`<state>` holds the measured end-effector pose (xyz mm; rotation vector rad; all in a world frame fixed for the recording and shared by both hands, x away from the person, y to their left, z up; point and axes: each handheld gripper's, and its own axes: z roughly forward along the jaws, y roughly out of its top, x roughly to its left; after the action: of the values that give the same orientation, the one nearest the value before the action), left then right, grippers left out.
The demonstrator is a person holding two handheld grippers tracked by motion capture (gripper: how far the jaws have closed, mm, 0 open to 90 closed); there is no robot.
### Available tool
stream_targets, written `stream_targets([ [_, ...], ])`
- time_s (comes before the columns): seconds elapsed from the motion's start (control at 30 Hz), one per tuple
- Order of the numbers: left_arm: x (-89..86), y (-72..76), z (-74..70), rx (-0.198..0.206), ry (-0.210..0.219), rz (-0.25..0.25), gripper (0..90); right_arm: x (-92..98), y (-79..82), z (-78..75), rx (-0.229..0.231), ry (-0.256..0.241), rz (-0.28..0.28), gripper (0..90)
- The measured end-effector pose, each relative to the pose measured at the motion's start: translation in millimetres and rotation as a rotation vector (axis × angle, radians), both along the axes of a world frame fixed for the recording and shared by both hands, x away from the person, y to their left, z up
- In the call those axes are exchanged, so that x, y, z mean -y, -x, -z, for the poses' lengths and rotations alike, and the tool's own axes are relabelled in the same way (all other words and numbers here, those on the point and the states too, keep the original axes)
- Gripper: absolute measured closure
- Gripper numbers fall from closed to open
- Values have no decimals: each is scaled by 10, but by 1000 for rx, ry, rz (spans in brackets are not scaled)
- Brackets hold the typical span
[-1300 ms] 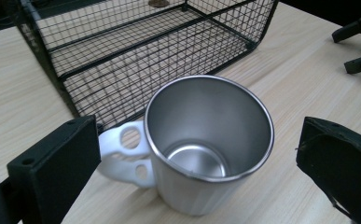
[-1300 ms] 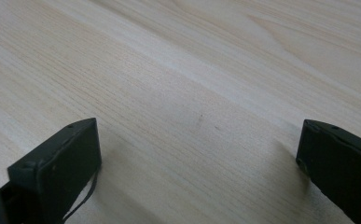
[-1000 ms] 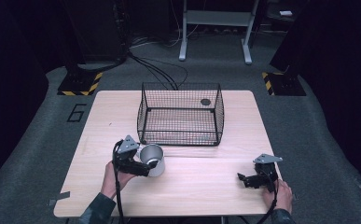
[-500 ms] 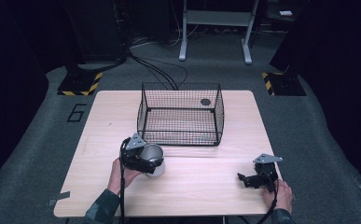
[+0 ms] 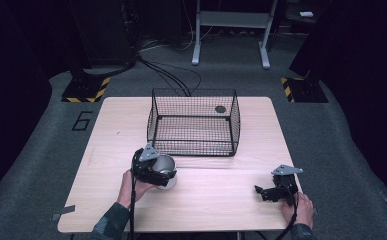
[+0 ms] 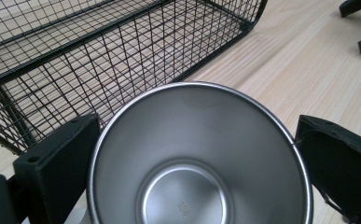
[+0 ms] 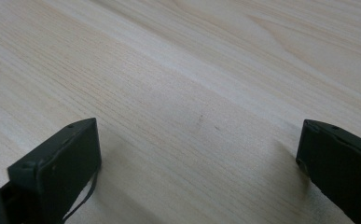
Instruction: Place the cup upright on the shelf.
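A shiny steel cup (image 5: 167,169) is at the table's front left, just before the wire basket (image 5: 193,122). My left gripper (image 5: 155,170) is shut on the cup, one jaw on each side of its rim. In the left gripper view I look down into the empty cup (image 6: 197,158), with the black pads (image 6: 59,161) pressed to its wall and the basket (image 6: 99,60) just beyond. My right gripper (image 5: 264,192) rests low at the front right, open with nothing between its jaws. In the right gripper view, bare wood lies between its fingers (image 7: 59,161).
The black wire basket stands mid-table with a small dark round thing (image 5: 220,109) at its far right corner. The wooden table (image 5: 216,200) is bare between the two hands. Cables and stand legs (image 5: 231,30) are on the floor beyond the far edge.
My left gripper has shifted to the right, closer over the cup, which has stayed about where it was. The right gripper has not moved.
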<state>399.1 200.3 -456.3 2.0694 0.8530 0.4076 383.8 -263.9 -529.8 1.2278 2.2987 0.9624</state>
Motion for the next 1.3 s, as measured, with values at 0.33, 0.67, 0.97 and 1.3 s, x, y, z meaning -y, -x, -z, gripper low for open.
stream_targets([
  [0.33, 6, 17, 13, 30, -26, 4, 63, -1, 1, 0, -1, 0, 1, 0],
  [0.67, -17, 33, 2, 22, -20, 32, 65, 0, -1, 0, 0, 0, -1, 0],
  [0.97, -44, 61, -81, 40, -25, 48, 65, 0, 0, 0, 0, 0, 0, 0],
  [1.3, -69, 70, -248, 51, -3, 67, 65, 0, 0, 0, 0, 0, 0, 0],
])
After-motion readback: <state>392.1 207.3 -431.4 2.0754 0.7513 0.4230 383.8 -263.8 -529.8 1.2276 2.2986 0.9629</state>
